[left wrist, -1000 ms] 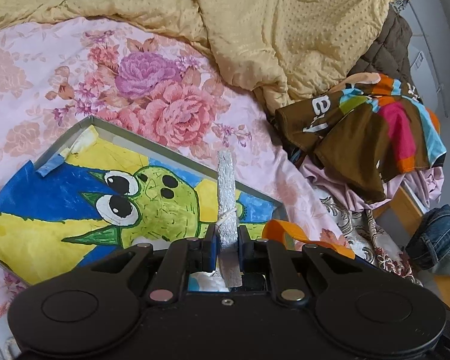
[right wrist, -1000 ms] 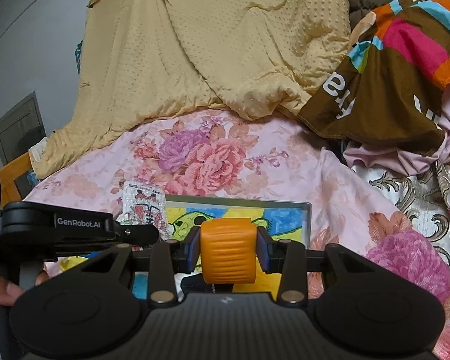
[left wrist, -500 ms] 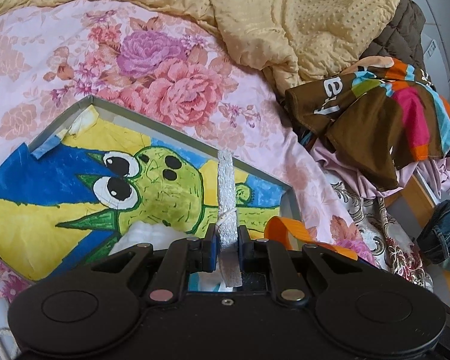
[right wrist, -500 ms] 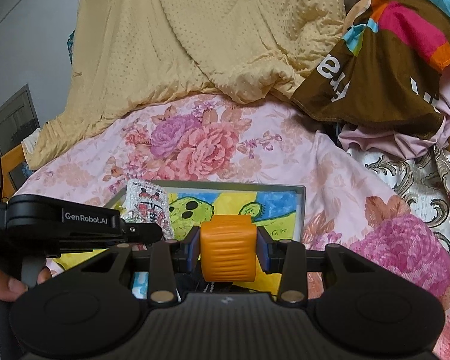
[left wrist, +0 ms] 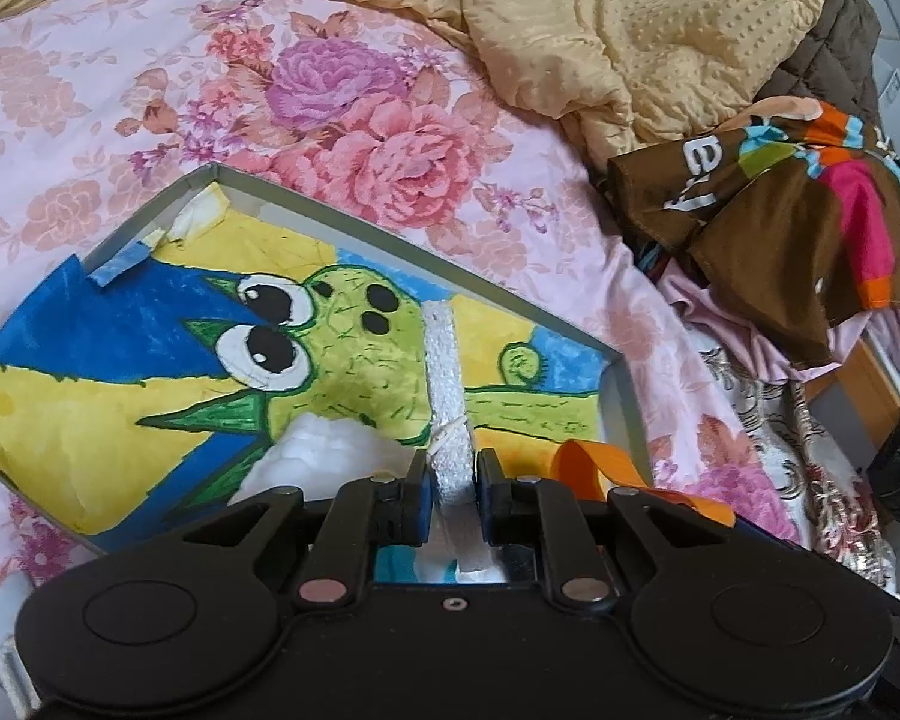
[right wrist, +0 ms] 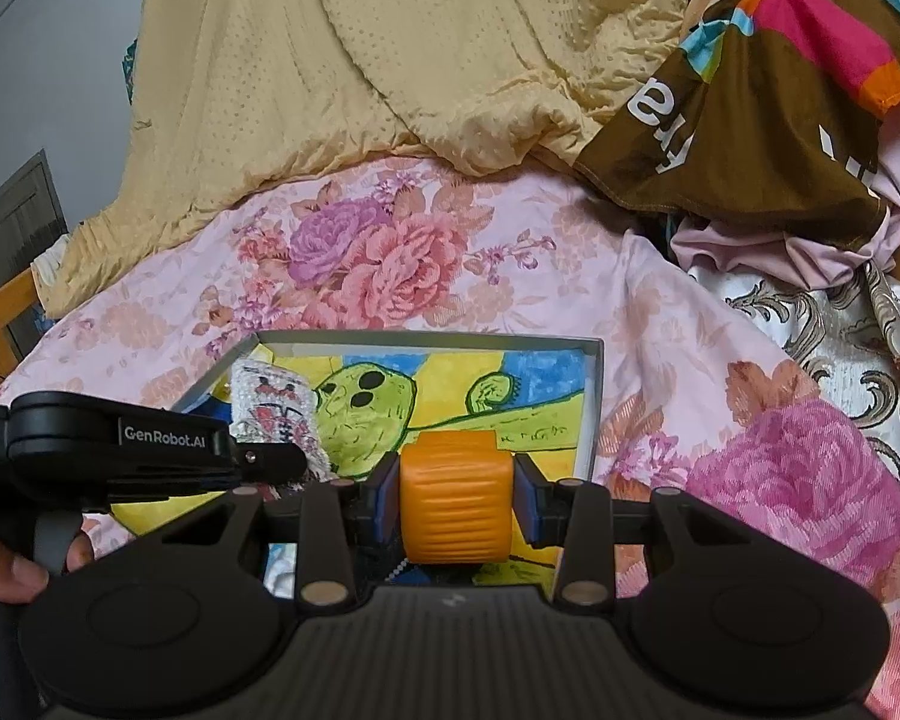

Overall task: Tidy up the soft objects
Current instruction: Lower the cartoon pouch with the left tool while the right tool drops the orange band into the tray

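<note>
Sparkly pouch [left wrist: 447, 402] clamped edge-on in left tool [left wrist: 453, 495] over painted tray [left wrist: 621, 396]; right tool [right wrist: 456, 501] clamped on orange ribbed roll [right wrist: 455, 501], bed [right wrist: 570, 276] beneath.

A pink rose-patterned bedsheet [left wrist: 150, 96], a dotted yellow blanket [left wrist: 630, 18] and a green-yellow-blue cartoon drawing [left wrist: 342, 348].
</note>
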`<control>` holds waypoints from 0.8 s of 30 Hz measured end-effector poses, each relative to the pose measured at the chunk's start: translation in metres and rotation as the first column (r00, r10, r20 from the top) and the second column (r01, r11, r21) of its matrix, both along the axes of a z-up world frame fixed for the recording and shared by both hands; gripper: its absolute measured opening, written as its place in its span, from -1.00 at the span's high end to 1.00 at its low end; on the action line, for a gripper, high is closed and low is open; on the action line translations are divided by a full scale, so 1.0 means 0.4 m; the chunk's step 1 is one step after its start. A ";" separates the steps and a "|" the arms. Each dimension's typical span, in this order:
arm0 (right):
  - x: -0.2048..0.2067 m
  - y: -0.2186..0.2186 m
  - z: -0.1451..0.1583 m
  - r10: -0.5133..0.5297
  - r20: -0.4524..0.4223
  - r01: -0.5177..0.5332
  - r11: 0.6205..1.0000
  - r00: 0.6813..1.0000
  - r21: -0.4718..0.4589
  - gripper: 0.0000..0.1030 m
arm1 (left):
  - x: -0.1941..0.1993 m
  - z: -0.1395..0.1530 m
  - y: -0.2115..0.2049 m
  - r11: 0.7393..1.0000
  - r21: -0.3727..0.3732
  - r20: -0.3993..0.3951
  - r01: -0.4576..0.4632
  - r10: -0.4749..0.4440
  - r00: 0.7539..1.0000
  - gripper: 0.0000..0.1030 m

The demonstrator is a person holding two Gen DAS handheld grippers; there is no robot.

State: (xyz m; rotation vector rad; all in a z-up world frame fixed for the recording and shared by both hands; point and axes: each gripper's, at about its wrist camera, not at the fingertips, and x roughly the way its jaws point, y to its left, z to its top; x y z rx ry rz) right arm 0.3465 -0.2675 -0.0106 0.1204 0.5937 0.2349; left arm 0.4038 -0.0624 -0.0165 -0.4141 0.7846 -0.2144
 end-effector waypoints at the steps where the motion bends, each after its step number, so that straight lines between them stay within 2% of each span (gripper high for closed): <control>1: 0.001 0.000 -0.002 0.000 -0.004 0.000 1.000 1.000 -0.001 0.17 | -0.001 -0.001 -0.001 1.000 0.009 0.000 0.001 -0.001 1.000 0.65; 4: 0.003 -0.001 -0.008 0.002 -0.015 -0.002 1.000 1.000 -0.001 0.16 | -0.004 -0.003 -0.004 0.999 0.041 -0.007 -0.006 0.007 1.000 0.55; 9: -0.001 0.002 -0.012 0.006 -0.022 -0.006 1.000 1.000 -0.009 0.14 | -0.016 -0.013 0.007 0.999 0.031 -0.031 -0.024 0.025 0.999 0.36; 13: -0.004 -0.002 -0.011 0.005 -0.020 -0.006 1.000 1.000 -0.005 0.06 | -0.031 -0.013 0.014 0.999 0.020 -0.035 -0.033 0.034 0.999 0.07; 20: -0.022 -0.014 0.007 -0.001 0.002 0.001 1.000 1.000 0.009 -0.33 | -0.068 0.011 0.019 0.999 0.024 -0.018 -0.043 0.043 0.999 -0.32; 24: -0.042 -0.024 0.024 -0.007 0.018 0.007 1.000 1.000 0.022 -0.50 | -0.098 0.040 0.029 0.998 0.032 0.010 -0.050 0.049 0.999 -0.42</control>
